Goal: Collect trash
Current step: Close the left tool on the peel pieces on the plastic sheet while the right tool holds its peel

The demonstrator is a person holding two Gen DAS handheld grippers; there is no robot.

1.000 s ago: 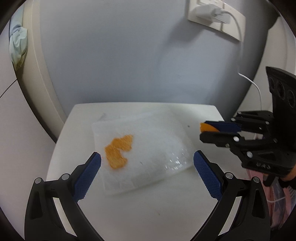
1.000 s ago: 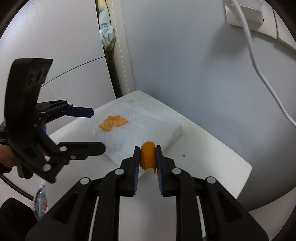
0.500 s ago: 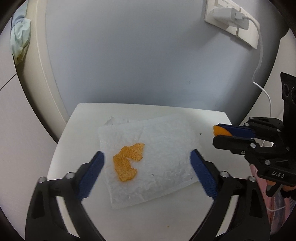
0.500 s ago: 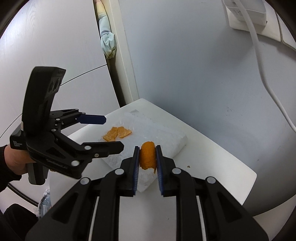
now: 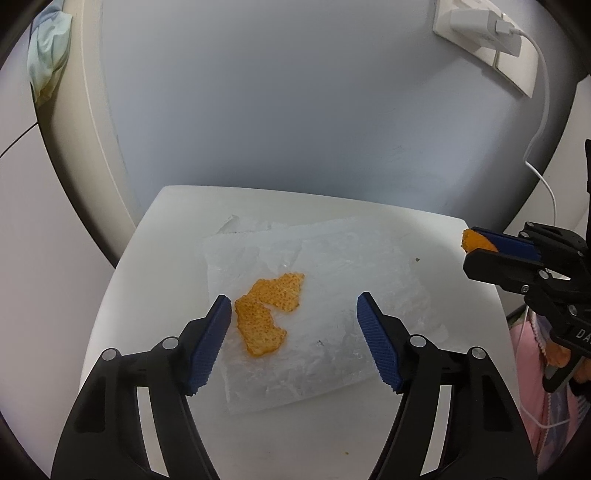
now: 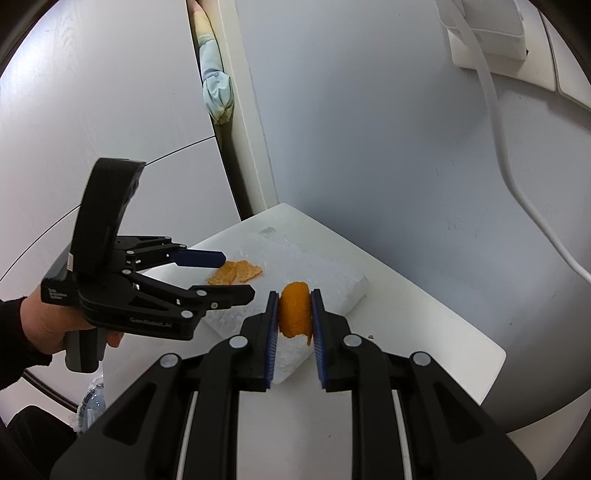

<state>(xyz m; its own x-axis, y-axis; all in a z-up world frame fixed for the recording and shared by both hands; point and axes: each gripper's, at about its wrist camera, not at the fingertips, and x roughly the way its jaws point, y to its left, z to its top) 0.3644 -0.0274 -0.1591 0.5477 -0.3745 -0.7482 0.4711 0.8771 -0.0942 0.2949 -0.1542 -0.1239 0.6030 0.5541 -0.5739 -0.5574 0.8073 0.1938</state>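
Two flat pieces of orange peel (image 5: 267,314) lie on a clear plastic bag (image 5: 343,280) spread on a small white table (image 5: 155,254). My left gripper (image 5: 293,306) is open and hovers just above the peel pieces, one finger at their left edge. The pieces also show in the right wrist view (image 6: 236,273), under the left gripper (image 6: 236,275). My right gripper (image 6: 294,308) is shut on a curled piece of orange peel (image 6: 294,314), held in the air at the table's right side. It also shows in the left wrist view (image 5: 476,243).
A grey wall stands behind the table, with a socket and white charger (image 5: 480,26) and its cable (image 5: 543,110) hanging at the right. A pale cloth (image 5: 48,59) is wedged at the door frame on the left. A pink bag (image 5: 535,369) sits below the table's right edge.
My left gripper has moved forward and down toward the flat peel pieces, still open. My right gripper has drawn back to the right with the curled peel still held.
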